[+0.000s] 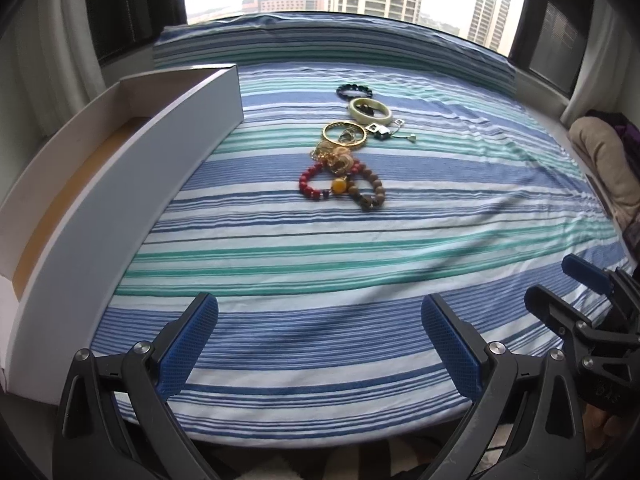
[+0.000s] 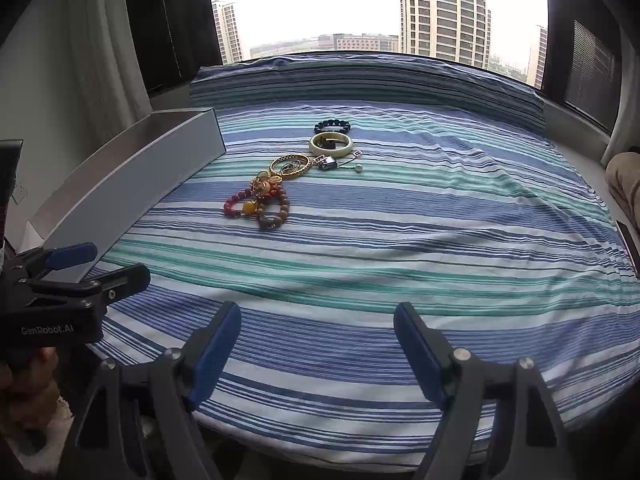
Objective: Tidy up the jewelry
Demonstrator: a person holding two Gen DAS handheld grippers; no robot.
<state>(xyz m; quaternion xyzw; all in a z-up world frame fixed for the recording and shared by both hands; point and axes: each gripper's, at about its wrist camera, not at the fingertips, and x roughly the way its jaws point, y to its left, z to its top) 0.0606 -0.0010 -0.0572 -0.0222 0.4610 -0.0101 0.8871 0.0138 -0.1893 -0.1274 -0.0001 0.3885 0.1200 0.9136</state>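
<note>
While both tools hover over the near edge of the bed [image 1: 360, 264], neither grasps anything: the left tool [image 1: 320, 344] stands released with its blue pads wide apart and only striped sheet between them, and the right tool [image 2: 318, 344] is spread just as wide and bare.

Ahead of the left tool, a little to its right and well apart, lies the jewelry [image 1: 348, 148]. It runs as a string pointing away from the tool, nearly in line with its reach: the red beads [image 1: 310, 184] and brown beads [image 1: 374, 192] come first, then a gold tangle [image 1: 334, 156], the gold bangle [image 1: 344, 133], the pale bangle [image 1: 370, 110] and the dark beads [image 1: 354, 90] farthest off.

From the right tool the same string sits ahead and to its left, so the left tool looks slightly better lined up, though both seem about equally far.

Left of the left tool, close alongside, the open box [image 1: 120, 184] stretches away parallel to the string, probably where pieces go.
</note>
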